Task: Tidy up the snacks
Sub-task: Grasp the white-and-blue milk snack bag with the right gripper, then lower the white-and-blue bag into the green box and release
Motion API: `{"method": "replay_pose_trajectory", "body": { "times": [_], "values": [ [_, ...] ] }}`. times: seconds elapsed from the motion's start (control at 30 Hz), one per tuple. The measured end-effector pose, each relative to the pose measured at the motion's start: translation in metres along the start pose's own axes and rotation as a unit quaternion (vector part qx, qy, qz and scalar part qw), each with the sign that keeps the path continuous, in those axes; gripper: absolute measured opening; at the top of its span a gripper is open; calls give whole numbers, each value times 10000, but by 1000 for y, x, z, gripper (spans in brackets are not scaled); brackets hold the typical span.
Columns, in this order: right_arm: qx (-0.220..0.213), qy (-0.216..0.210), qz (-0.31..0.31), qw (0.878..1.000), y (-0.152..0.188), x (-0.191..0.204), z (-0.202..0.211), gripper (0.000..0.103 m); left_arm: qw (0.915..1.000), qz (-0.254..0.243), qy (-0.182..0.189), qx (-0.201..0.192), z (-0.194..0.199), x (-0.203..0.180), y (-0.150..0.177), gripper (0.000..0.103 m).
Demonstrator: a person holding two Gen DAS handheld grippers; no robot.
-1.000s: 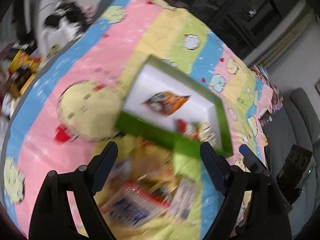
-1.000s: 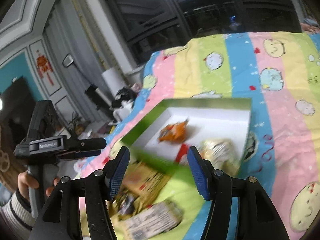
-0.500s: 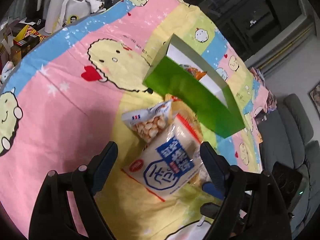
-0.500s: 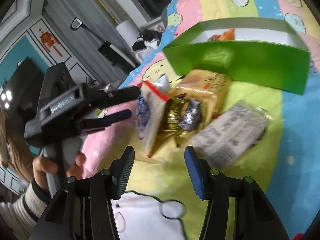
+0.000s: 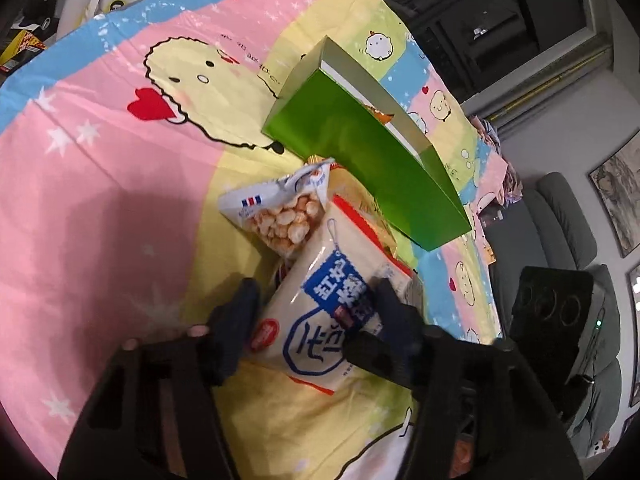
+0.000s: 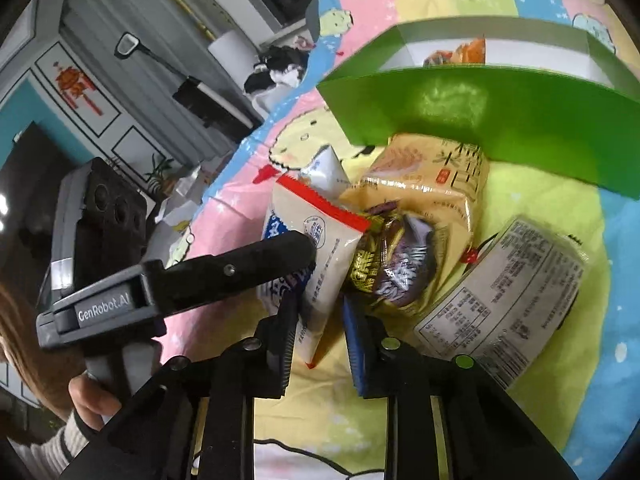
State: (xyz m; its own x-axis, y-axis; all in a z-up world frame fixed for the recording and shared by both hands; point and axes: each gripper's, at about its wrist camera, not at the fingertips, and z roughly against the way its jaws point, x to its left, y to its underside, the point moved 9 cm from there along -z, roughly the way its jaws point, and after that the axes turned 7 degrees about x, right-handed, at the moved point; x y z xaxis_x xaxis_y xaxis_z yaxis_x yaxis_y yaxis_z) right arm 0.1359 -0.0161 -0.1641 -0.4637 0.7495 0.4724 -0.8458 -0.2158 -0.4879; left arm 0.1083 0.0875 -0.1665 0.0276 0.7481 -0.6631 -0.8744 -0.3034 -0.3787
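Snacks sit in a loose heap on the cartoon-print cloth (image 5: 120, 184), right against the near wall of the green box (image 5: 360, 152), and both tools are on the same one: the white packet (image 5: 320, 320) with the blue label. The left gripper (image 5: 316, 292) has just been closing, and its fingers now straddle the packet's width, pads seemingly pressed to its sides. The right gripper (image 6: 320, 308) has been closing too, nearly shut, with the packet's lower corner pinched between its fingers. The danger here is two grips on one slick film bag: pull unevenly and it slips free or tears. It also overlaps the puffed-snack bag (image 5: 280, 216) and touches the purple-and-gold packet (image 6: 392, 264), so a lift could drag them along, and the box's tall wall could catch it. One orange packet (image 6: 460, 50) is already inside. Whether that striped cloth covers a bed or a tabletop, I cannot tell. Beyond it are a grey sofa (image 5: 560, 216) and framed pictures (image 5: 616, 208).
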Motion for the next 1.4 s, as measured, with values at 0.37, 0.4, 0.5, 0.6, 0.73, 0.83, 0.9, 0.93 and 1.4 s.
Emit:
{"method": "replay_pose_trajectory", "body": {
  "times": [0.37,0.4,0.5,0.6,0.73,0.83,0.9,0.93,1.4],
  "values": [
    [-102,30,319,9994,4,14,8,19,9997,211,-47,-115,20,2,17,39],
    [-137,68,415,9990,6,18,12,19,9997,189,-69,-138,24,-1,18,39],
    [-200,94,528,9984,6,28,19,19,9996,111,-95,-234,35,-11,21,39],
    [-308,74,607,9977,5,35,31,19,9995,30,-77,-320,44,-23,22,39],
    [-493,113,683,9964,3,39,48,19,9992,-105,-71,-385,49,-39,17,39],
    [-663,114,662,9955,-1,37,63,19,9985,-289,-108,-451,48,-57,10,39],
    [-797,149,635,9947,-5,33,72,19,9978,-424,-158,-490,47,-66,6,39],
    [-863,176,620,9942,-8,30,77,19,9973,-496,-176,-508,45,-72,3,39],
    [-1603,612,375,9844,-56,-12,118,19,9931,-1061,-21,-495,7,-127,-55,40]
  ]
}}
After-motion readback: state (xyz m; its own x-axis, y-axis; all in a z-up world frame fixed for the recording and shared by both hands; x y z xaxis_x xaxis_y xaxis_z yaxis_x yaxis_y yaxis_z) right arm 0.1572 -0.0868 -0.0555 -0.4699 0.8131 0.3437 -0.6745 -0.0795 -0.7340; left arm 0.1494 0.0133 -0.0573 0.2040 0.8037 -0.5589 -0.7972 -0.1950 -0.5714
